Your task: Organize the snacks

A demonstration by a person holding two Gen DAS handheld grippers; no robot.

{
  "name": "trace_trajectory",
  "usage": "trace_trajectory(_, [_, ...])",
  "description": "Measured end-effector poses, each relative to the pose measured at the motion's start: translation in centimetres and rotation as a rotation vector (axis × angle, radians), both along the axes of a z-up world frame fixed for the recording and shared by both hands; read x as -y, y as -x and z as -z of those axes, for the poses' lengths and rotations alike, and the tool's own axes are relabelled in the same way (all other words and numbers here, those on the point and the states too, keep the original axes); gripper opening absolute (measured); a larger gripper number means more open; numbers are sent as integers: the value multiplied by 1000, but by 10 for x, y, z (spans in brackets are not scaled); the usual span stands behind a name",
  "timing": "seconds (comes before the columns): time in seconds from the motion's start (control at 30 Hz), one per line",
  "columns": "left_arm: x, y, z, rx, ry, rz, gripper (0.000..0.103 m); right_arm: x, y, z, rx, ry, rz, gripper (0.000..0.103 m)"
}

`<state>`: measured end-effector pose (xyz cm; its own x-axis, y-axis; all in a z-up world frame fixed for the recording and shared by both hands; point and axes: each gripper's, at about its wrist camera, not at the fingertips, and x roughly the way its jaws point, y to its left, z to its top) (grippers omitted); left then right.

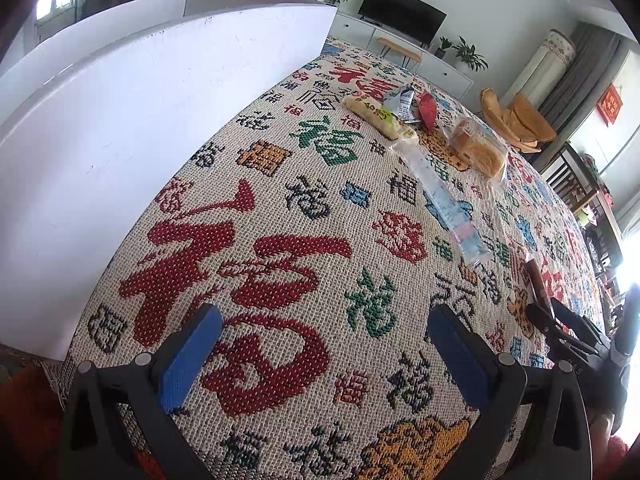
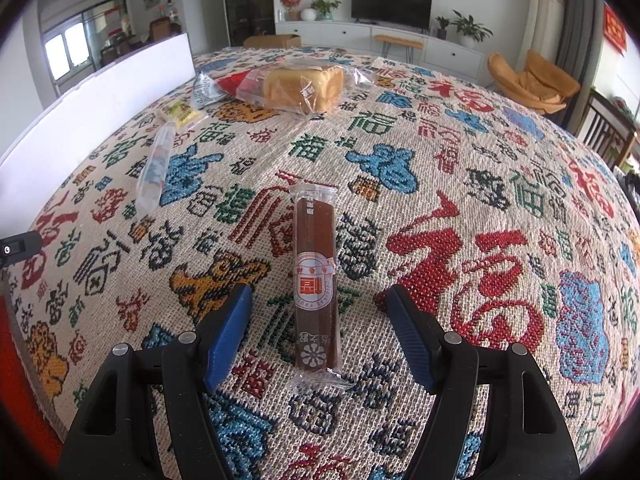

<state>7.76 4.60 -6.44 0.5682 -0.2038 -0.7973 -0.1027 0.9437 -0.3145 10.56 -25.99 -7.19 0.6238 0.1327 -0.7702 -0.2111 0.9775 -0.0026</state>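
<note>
A brown fruit bar [image 2: 316, 272] in clear wrap lies flat on the patterned cloth, pointing away from me. My right gripper [image 2: 317, 292] straddles its near half, open, with both blue pads standing clear of the wrapper. Farther back lie a wrapped bread loaf [image 2: 304, 84], a yellow-green packet [image 2: 180, 112], a long clear tube packet [image 2: 154, 168], a red packet [image 2: 232, 82] and a silver-blue packet [image 2: 204, 90]. My left gripper [image 1: 325, 312] hovers open over bare cloth with nothing between its fingers. The bar's end [image 1: 536, 284] shows at the right in the left wrist view.
A tall white box wall [image 1: 140, 120] runs along the table's left side, also visible as a white box wall [image 2: 100, 112] in the right wrist view. The woven tablecloth [image 2: 480, 240] covers the whole table. Chairs, a TV cabinet and plants stand beyond the far edge.
</note>
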Motion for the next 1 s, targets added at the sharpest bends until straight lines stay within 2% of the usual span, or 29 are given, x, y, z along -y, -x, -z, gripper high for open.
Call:
trace_trajectory(0.63, [0,0,0,1,7,2,102,0,1,0,0,0,0,73])
trace_trajectory(0.7, [-3,1,0,10,45,13,102,0,1,0,0,0,0,73])
trace_trajectory(0.83, [-15,9,-5,56,176,31,102,0,0,0,0,0,1,73])
trace_trajectory(0.9, [-15,12,-11,81,189,27,102,0,1,0,0,0,1,73])
trace_trajectory(1.0, [2,2,-21,74,169,78,102,0,1,0,0,1,1,73])
